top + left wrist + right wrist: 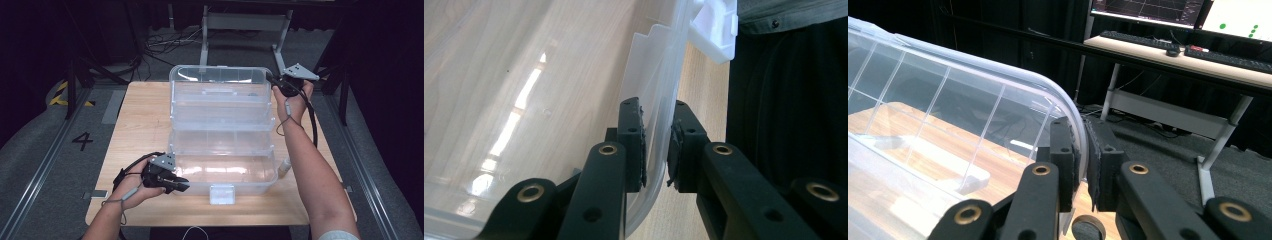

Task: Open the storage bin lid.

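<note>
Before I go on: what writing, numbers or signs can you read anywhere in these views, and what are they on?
"4": black numeral on the grey floor, left of the table.
Monitor screens in the right gripper view: graph lines and green dots, too small to read.
Clear plastic box: no readable label.

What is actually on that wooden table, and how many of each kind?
Clear plastic boxes, open with fold-out trays: 1
White latches on the box front: 1
Hand-held grippers, left and right, each pinching the box's wall: 2
Wooden tables: 1
Total: 5
</note>
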### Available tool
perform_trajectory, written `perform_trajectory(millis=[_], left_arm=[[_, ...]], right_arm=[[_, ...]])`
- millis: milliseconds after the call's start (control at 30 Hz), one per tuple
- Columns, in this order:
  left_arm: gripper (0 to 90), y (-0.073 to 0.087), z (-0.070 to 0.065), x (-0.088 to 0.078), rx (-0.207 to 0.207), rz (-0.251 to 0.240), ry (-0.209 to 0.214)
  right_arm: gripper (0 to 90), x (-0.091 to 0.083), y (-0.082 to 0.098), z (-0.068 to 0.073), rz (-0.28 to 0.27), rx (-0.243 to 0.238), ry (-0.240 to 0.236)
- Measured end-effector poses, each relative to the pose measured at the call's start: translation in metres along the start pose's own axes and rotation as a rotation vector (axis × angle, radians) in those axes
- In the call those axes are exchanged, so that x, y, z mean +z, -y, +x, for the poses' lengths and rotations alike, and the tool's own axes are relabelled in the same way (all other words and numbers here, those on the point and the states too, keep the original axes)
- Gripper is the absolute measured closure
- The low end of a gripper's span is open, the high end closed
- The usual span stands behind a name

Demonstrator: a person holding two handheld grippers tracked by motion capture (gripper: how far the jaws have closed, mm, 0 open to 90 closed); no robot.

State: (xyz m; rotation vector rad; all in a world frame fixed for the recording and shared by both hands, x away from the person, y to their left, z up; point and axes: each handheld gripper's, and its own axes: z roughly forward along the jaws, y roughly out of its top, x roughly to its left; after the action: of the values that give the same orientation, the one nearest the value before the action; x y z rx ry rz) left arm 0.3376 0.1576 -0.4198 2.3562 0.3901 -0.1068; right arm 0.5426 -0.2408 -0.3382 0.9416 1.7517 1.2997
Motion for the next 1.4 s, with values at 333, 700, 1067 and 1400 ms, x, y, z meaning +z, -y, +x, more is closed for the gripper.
perform_trajectory(millis=[333, 700, 1067, 1400], left_arm=[[78.6, 0.001, 0.001, 0.001, -0.008, -0.015, 0.014], [78.5, 0.002, 0.002, 0.001, -0.011, -0.027, 0.018], [78.3, 0.003, 0.001, 0.001, -0.013, -0.031, 0.016], [78.4, 0.003, 0.002, 0.002, -0.014, -0.033, 0.021]], right_arm=[[82.9, 0.007, 0.005, -0.004, -0.007, 0.004, -0.022], [82.4, 0.014, 0.013, -0.012, -0.023, 0.023, -0.061], [82.4, 0.025, 0.018, -0.016, -0.001, 0.052, -0.076], [82.2, 0.031, 0.022, -0.019, 0.020, 0.057, -0.082]])
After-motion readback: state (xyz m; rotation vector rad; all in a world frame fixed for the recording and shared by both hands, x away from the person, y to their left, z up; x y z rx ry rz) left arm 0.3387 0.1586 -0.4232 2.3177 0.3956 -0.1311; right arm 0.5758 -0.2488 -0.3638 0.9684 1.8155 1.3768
